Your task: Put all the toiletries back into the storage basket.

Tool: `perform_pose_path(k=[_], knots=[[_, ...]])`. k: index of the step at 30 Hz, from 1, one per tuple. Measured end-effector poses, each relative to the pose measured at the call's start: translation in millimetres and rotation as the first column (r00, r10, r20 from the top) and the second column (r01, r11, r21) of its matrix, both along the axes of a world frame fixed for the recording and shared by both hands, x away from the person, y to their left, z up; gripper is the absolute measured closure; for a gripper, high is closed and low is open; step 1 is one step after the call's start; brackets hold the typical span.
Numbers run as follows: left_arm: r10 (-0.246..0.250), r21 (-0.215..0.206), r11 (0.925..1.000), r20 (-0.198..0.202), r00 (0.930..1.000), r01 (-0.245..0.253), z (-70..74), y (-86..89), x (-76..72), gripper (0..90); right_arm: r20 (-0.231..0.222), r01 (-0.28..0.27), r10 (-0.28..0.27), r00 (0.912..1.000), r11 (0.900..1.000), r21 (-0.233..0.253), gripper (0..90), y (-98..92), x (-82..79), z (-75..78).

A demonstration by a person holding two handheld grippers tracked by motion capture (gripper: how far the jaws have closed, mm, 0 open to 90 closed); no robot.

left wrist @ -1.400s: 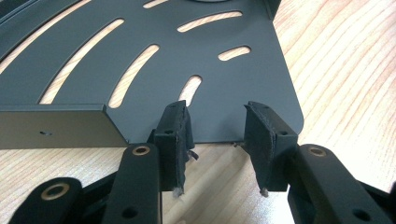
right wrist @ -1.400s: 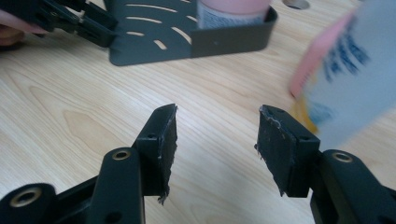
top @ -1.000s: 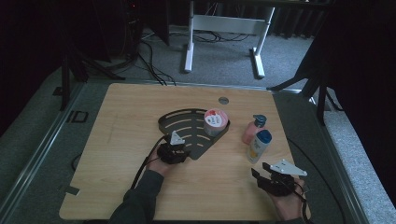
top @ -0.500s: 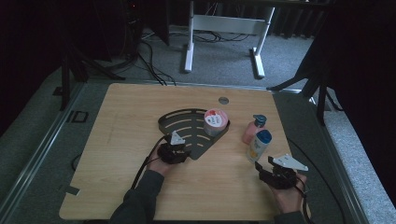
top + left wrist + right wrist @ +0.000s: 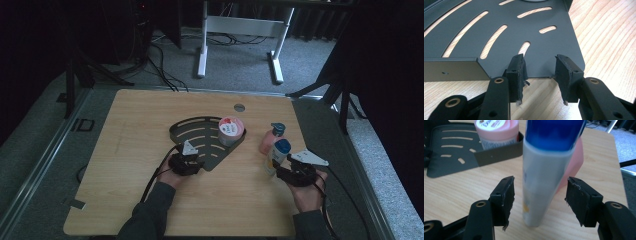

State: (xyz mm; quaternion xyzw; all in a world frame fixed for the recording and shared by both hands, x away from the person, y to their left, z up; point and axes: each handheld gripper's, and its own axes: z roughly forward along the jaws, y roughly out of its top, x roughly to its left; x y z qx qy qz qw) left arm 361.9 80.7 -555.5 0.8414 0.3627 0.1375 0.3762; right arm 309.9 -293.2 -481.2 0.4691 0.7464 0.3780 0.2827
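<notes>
Upright blue-capped bottle (image 5: 541,177) stands between the spread jaws of the right gripper (image 5: 540,201), not yet pinched.

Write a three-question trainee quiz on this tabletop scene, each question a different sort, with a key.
1. True or false: the right gripper is already shut on the white bottle with the blue cap.
2. Multiple choice: where does the pink-lidded jar stand? A) on the bare table B) in the black slotted tray C) beside the person's right hand.
3. Fill in: the left gripper has its open jaws at the tray's near ____.

Key
1. False: its jaws stand open on either side of the bottle, apart from it.
2. B.
3. Edge.
</notes>
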Motion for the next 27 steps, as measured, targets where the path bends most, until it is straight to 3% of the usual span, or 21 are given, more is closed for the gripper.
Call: perform_pose_path(k=[8, 22, 27], knots=[[-0.001, -0.001, 1.0, 0.0, 1.0, 0.001, -0.1, 0.1, 0.0, 58.7, -0.012, -0.012, 0.012, 0.9999, 1.0, -0.01, 40.8, 2.2, 9.7, 18.4], [-0.001, -0.004, 1.0, -0.002, 1.0, 0.001, -0.1, 0.5, 0.1, 58.5, -0.015, -0.032, 0.032, 0.9994, 0.999, -0.026, 46.9, 8.8, 23.6, 32.5], [-0.002, -0.006, 1.0, -0.002, 1.0, 0.002, -0.2, 0.7, 0.2, 58.6, -0.041, -0.045, 0.043, 0.9982, 0.998, -0.041, 50.5, 8.2, 28.0, 37.8]])
